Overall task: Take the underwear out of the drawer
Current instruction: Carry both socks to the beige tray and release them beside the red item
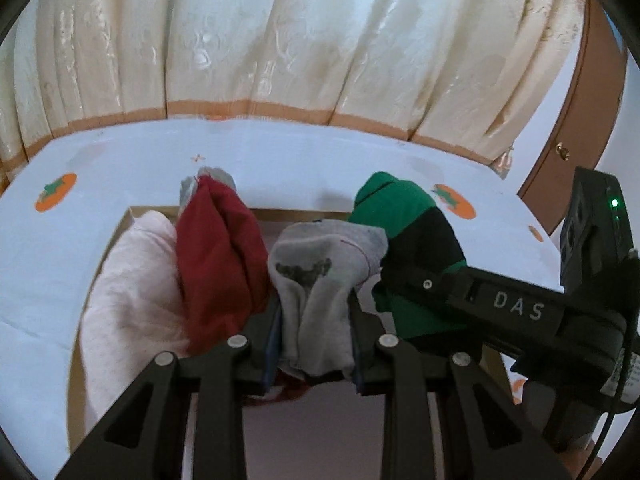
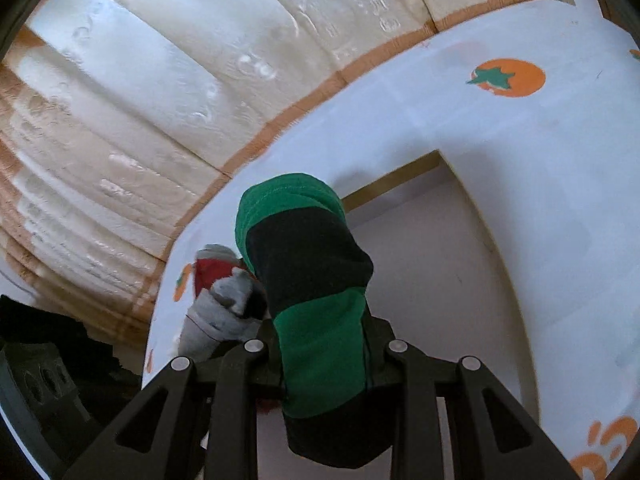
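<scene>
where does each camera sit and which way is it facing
Left wrist: on the left gripper, looking down its fingers at the grey underwear it clamps, the drawer and the curtain beyond; the right gripper shows.
Right wrist: on the right gripper, clamping green underwear.
Shared: both garments, tablecloth, curtain.

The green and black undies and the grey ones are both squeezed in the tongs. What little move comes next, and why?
Probably carry both sideways, away from the drawer, and set them on the white cloth with orange fruit prints. The left tongs pinch the grey underwear and the right tongs pinch the green and black underwear, both above the drawer opening.
</scene>
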Motion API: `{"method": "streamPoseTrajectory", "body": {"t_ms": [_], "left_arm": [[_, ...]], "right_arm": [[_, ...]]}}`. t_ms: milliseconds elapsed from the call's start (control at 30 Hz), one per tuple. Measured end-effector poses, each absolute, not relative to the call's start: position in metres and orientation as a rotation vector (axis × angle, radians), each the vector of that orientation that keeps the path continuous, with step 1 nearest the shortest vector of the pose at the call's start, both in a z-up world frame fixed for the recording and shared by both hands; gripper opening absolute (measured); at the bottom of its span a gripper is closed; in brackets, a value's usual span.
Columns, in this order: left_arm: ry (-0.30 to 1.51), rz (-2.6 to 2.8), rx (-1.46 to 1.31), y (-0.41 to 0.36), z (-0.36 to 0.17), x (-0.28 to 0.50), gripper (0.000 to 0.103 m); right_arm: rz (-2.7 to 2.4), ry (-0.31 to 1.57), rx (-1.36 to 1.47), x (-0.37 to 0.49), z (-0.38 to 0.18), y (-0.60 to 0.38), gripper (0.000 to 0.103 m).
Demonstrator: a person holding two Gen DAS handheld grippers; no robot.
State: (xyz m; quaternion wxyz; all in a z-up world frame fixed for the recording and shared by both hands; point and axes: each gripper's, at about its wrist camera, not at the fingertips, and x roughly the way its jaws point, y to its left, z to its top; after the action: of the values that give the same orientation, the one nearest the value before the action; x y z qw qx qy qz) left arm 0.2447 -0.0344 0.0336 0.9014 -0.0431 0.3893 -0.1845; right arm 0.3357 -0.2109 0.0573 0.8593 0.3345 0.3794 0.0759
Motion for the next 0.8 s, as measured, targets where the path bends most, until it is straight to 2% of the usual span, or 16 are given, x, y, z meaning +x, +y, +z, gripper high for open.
{"method": "streamPoseTrajectory", "body": {"t_ms": [333,400,533,600,667,767,800], "left_arm": [[0.856,-0.358,-0.108,-0.043,0.021,0.263,0.026],[0.878,-0.346,-0.099,-0.044,0.019,0.266,0.031],[0.884,-0.326,-0.082,-0.046,0.02,0.266,0.034],[0.882,-0.341,-0.078,-0.048,0.022,0.265,0.049],[0.882,-0.334,-0.069,-0.048,0.027,0.26,0.054],[0.895,-0.318,-0.073,-0.045,0.039,0.251,0.073],[0.895,-0.319,-0.081,-0.043,0.042,0.247,0.076]], "right_arm": [[0.134,0.856,0.701,0.365,0.041,-0.2,0.028],[0.13,0.858,0.686,0.366,0.041,-0.197,0.028],[0.135,0.865,0.656,0.368,0.043,-0.194,0.03],[0.152,0.874,0.661,0.368,0.043,-0.195,0.031],[0.17,0.89,0.704,0.367,0.042,-0.199,0.035],[0.19,0.884,0.723,0.359,0.048,-0.204,0.041],[0.199,0.861,0.715,0.354,0.053,-0.204,0.049]]}}
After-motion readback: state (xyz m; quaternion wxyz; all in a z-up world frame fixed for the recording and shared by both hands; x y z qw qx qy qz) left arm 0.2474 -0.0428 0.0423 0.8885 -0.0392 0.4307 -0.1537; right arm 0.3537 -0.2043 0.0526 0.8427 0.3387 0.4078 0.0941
